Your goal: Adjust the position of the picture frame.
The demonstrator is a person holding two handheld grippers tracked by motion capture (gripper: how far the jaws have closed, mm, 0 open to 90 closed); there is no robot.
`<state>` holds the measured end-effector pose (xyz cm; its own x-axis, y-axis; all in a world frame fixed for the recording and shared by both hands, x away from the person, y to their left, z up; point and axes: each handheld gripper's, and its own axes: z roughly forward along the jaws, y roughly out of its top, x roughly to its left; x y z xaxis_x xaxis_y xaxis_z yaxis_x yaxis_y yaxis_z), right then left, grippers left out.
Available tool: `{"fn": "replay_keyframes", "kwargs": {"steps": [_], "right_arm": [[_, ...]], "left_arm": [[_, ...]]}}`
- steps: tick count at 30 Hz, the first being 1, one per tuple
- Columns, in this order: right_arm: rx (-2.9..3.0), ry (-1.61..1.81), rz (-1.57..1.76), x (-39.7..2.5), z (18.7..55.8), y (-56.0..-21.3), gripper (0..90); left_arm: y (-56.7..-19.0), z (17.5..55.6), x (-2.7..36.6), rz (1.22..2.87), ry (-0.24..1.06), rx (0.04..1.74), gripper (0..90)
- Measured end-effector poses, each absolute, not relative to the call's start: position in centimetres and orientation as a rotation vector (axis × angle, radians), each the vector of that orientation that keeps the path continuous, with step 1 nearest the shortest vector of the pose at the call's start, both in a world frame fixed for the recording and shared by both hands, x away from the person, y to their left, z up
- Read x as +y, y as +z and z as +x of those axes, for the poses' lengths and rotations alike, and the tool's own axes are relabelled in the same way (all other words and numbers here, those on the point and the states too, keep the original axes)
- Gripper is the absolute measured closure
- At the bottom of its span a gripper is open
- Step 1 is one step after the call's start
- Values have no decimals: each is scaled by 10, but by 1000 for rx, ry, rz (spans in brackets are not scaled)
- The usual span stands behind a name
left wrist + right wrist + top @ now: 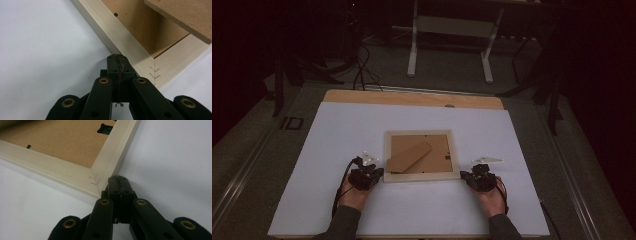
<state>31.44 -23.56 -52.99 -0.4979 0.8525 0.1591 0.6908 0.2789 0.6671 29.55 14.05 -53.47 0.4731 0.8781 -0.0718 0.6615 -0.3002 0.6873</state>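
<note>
Frame (419, 172), lying face down mid-table with its stand (408, 156) up, is being flanked at its near corners. Left gripper (377, 172) and right gripper (463, 175) are being held there fully closed, gripping nothing. Nudging or squaring is judged underway; next, jaws would need opening for any lift.

High view looks down the table; both gripper views sit close at the frame's (422, 156) near corners.

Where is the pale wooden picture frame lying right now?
In the high view the pale wooden picture frame lies back-up at the middle of the white table sheet, its near corners flanked by the left gripper and right gripper.
</note>
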Motion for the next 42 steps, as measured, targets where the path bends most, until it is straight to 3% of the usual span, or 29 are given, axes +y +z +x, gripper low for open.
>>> {"fn": "replay_keyframes", "kwargs": {"steps": [32, 42], "right_arm": [[2313, 1054, 1423, -233, 314, -531, 900], [2297, 1088, 1381, -236, 315, -525, 792]], "left_arm": [[-536, 304, 144, 2025, 450, 1297, 879], [-536, 305, 147, 2012, 450, 1292, 819]]}}
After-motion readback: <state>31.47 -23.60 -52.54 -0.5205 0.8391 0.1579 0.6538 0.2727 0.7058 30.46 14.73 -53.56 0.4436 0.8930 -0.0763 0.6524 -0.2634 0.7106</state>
